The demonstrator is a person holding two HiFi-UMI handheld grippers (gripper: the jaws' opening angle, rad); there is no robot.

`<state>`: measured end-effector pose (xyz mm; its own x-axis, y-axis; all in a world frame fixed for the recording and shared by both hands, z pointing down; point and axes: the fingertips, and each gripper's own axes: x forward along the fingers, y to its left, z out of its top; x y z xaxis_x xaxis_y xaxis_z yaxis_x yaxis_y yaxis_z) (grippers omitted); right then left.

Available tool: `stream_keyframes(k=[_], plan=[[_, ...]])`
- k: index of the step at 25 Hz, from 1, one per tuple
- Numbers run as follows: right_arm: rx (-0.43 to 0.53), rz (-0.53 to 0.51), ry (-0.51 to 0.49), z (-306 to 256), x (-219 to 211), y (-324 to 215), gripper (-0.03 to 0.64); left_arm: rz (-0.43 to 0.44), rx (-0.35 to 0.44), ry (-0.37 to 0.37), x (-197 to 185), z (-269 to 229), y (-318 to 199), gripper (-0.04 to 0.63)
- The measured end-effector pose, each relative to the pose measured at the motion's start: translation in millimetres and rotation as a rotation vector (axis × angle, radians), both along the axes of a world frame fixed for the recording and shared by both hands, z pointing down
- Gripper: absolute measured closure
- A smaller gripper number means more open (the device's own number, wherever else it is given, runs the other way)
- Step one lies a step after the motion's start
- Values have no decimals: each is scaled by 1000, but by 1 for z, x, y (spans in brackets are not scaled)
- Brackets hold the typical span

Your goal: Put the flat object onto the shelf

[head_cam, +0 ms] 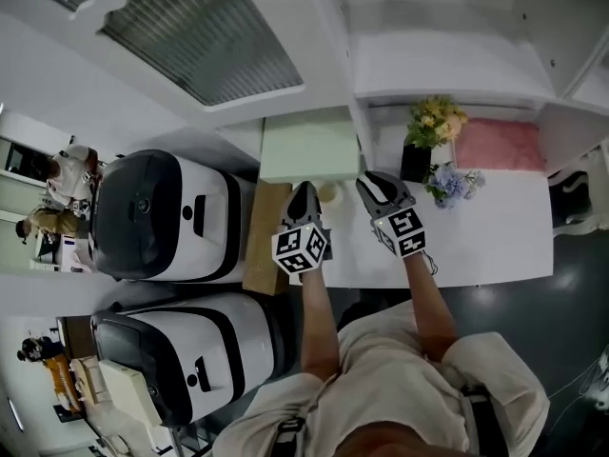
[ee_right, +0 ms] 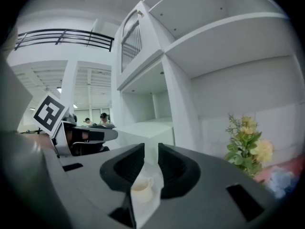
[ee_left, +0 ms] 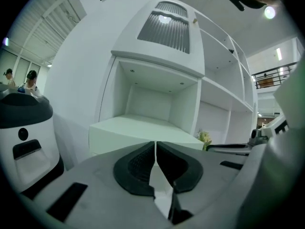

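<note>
Fingers (ee_left: 136, 166) of the left gripper (ee_left: 156, 149) are clamped together, empty. The right gripper (ee_right: 151, 150) stands narrowly apart, ungripped, with a small cup (ee_right: 141, 190) beyond the gap. The pale green flat board (ee_left: 138, 130) lies in the far shelf bay (ee_left: 147, 101), overhanging nearward. Placement appears done; next, nudge it deeper or withdraw.

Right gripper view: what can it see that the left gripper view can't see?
Only the right gripper view shows the little cream cup, seen through the gap of its own parted jaws. It also shows the marker cube on the left gripper. Only the left gripper view shows the white machine with a dark top, and its own jaws closed together. Both views show the white shelf unit, its slatted panel and the yellow flowers.
</note>
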<state>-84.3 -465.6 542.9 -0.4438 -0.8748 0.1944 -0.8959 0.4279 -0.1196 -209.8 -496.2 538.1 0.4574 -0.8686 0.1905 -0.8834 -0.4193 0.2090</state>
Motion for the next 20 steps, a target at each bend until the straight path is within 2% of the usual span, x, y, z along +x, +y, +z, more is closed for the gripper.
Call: stream_keyframes(k=[5, 9, 15, 20], plan=[[25, 153, -61, -14, 25, 49, 509, 32, 32, 42, -13, -15, 38, 577], [29, 237, -78, -22, 23, 102, 529, 67, 41, 57, -23, -24, 83, 577], [42, 227, -33, -28, -26, 163, 537, 92, 43, 94, -55, -26, 139, 577], [63, 223, -24, -36, -52, 200, 545, 133, 70, 112, -66, -34, 183, 575]])
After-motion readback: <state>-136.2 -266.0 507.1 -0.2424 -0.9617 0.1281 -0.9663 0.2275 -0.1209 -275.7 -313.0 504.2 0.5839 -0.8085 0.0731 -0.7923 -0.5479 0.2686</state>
